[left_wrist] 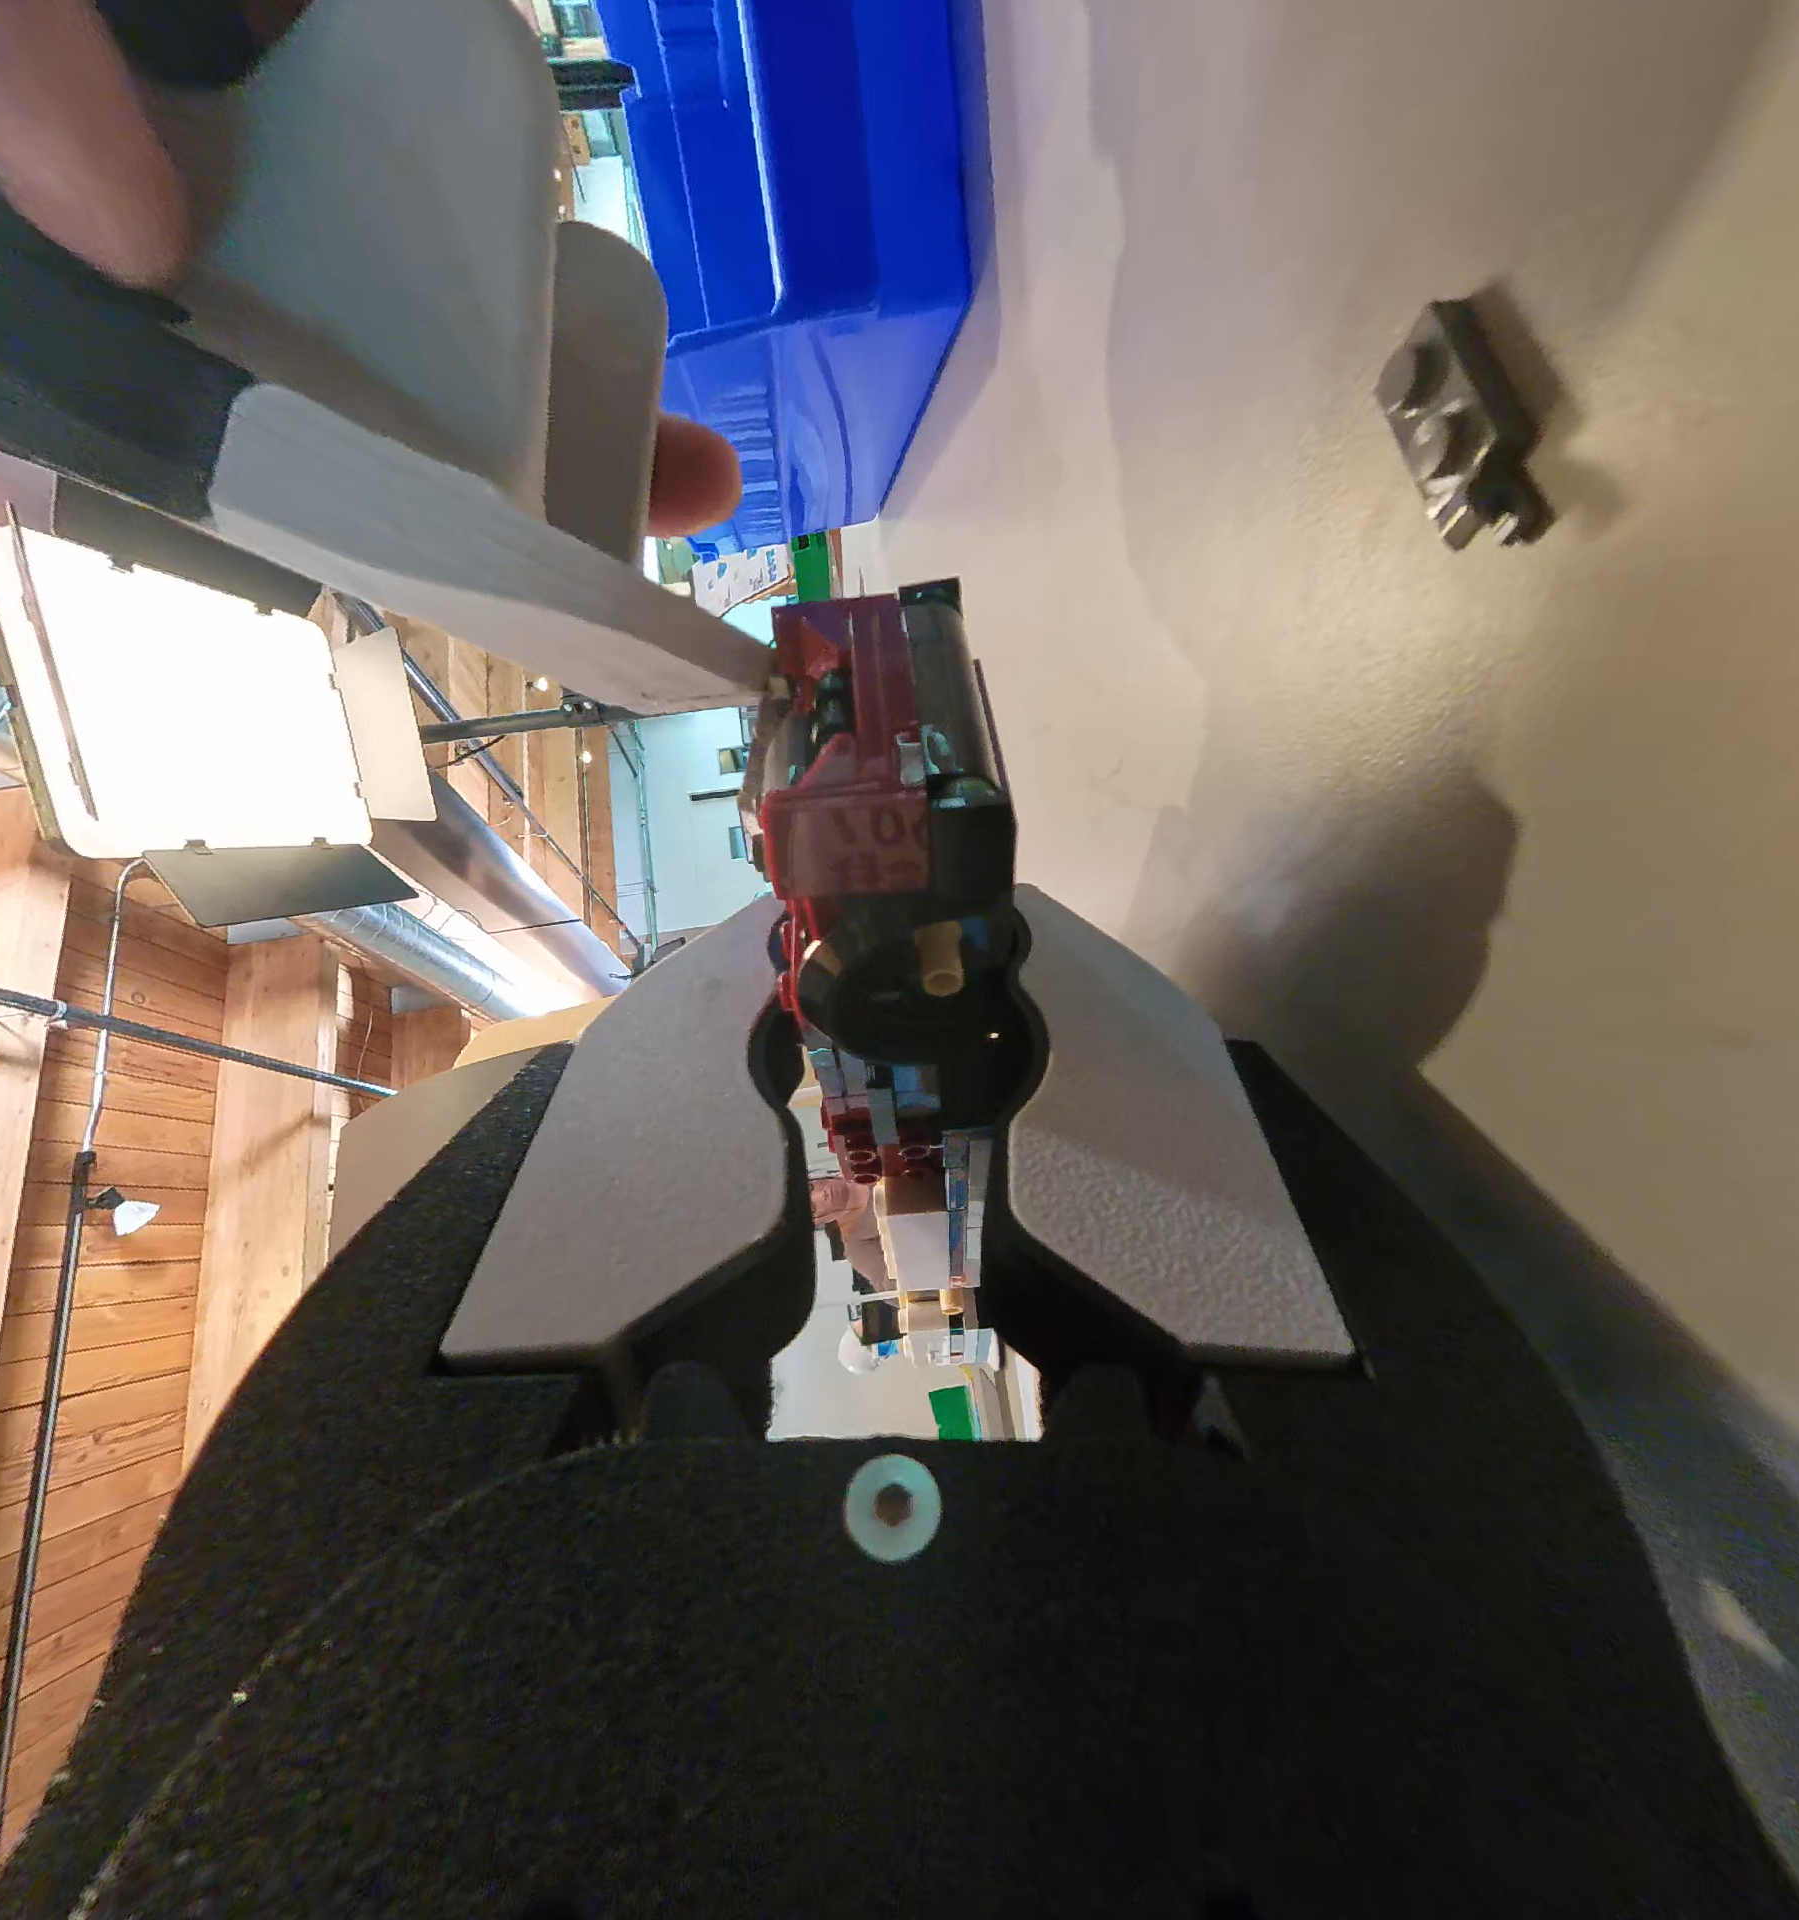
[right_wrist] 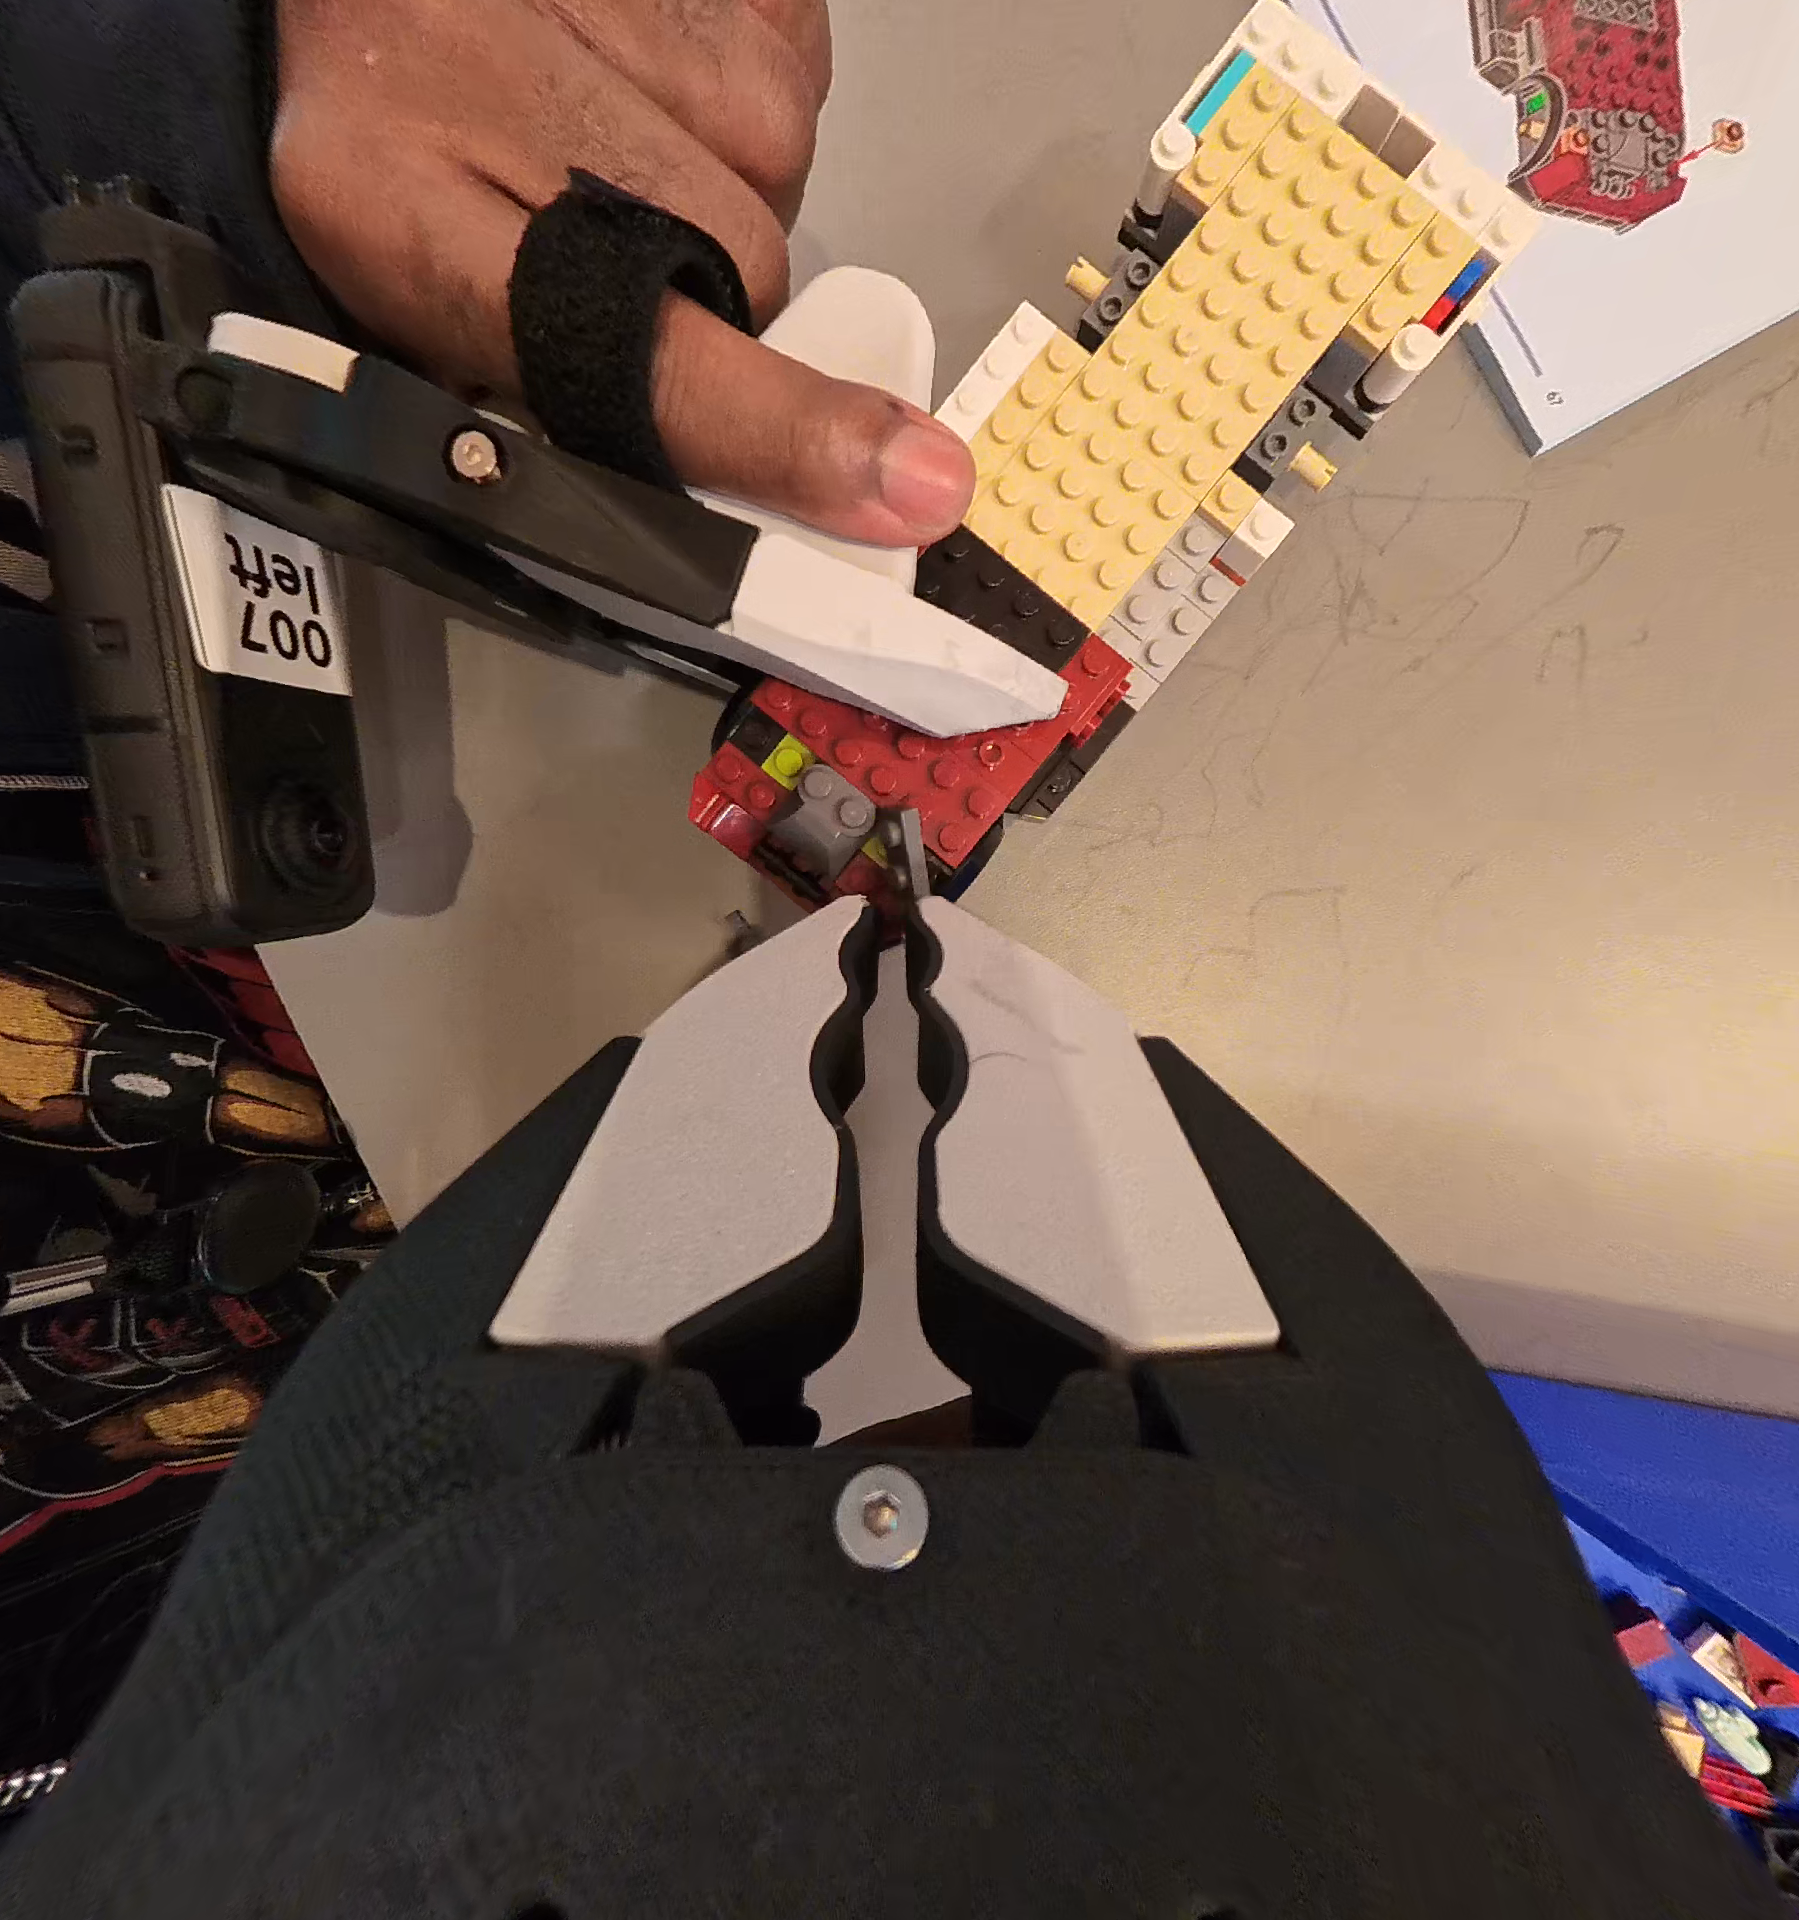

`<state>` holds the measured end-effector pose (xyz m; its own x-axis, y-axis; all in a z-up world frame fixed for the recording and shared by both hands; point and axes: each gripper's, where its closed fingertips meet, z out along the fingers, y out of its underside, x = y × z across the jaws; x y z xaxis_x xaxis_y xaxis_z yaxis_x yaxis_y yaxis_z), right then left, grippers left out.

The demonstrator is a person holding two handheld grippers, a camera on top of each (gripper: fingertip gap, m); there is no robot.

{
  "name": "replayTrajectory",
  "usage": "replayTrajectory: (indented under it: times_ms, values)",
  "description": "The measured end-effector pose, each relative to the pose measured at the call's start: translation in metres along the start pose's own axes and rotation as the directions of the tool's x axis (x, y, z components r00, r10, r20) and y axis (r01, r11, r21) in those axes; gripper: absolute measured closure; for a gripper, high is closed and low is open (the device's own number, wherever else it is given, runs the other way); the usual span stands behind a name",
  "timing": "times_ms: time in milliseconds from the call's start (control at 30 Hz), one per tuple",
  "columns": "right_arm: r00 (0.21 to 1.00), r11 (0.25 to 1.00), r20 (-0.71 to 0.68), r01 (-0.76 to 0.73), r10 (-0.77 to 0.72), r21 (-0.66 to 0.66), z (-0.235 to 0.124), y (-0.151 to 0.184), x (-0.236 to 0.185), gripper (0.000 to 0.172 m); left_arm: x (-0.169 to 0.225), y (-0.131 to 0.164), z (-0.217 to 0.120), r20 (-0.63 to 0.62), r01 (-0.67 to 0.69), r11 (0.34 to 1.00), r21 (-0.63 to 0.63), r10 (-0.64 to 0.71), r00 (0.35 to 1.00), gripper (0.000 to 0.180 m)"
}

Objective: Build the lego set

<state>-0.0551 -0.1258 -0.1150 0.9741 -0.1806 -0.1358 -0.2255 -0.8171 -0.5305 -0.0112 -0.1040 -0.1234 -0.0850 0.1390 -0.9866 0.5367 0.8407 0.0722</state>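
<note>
My left gripper (left_wrist: 900, 914) is shut on a brick model (left_wrist: 853, 831) of dark red, black and tan parts and holds it off the table. In the right wrist view the model (right_wrist: 1186, 395) shows its tan studded deck, and a white finger (right_wrist: 905, 665) of the left gripper presses on its dark red end. My right gripper (right_wrist: 890, 914) is at that red end, its jaws nearly closed on a small dark grey plate (right_wrist: 913, 852) that stands on edge against the model. One of its fingers (left_wrist: 562, 603) shows in the left wrist view, reaching the model's far end.
A loose dark grey plate (left_wrist: 1461, 416) lies on the beige table (right_wrist: 1394, 831). A blue bin (left_wrist: 822, 260) stands beyond the model, and another blue bin (right_wrist: 1705, 1610) holds loose pieces. A printed instruction sheet (right_wrist: 1653, 208) lies at the far right. The left gripper's tips are roughly 5 cm from the right gripper's.
</note>
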Motion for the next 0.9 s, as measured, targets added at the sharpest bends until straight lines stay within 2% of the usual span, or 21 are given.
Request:
replayTrajectory:
  times_ms: [433,600,733,800,900]
  values:
    - [1.000,0.998,0.022,0.018,-0.020,0.067,-0.006,-0.012,-0.005,0.171,-0.005,0.003,0.000,0.025,0.014,1.000,-0.017,-0.013,1.000,0.146]
    - [0.965,0.957,-0.103,0.253,-0.239,0.145,-0.016,-0.020,-0.003,0.168,-0.005,0.004,0.000,0.025,0.023,1.000,-0.017,-0.023,0.999,0.146]
    - [0.829,0.814,-0.218,0.553,-0.515,0.177,-0.020,-0.021,-0.008,0.162,-0.006,0.002,-0.001,0.028,0.022,1.000,-0.012,-0.021,0.999,0.146]
    - [0.805,0.777,-0.201,0.592,-0.558,0.214,-0.020,-0.020,-0.014,0.160,-0.006,0.001,-0.001,0.031,0.021,1.000,-0.010,-0.021,0.999,0.146]
    - [0.805,0.771,-0.176,0.593,-0.566,0.233,-0.020,-0.021,-0.013,0.160,-0.006,-0.001,-0.001,0.030,0.020,1.000,-0.006,-0.020,0.999,0.146]
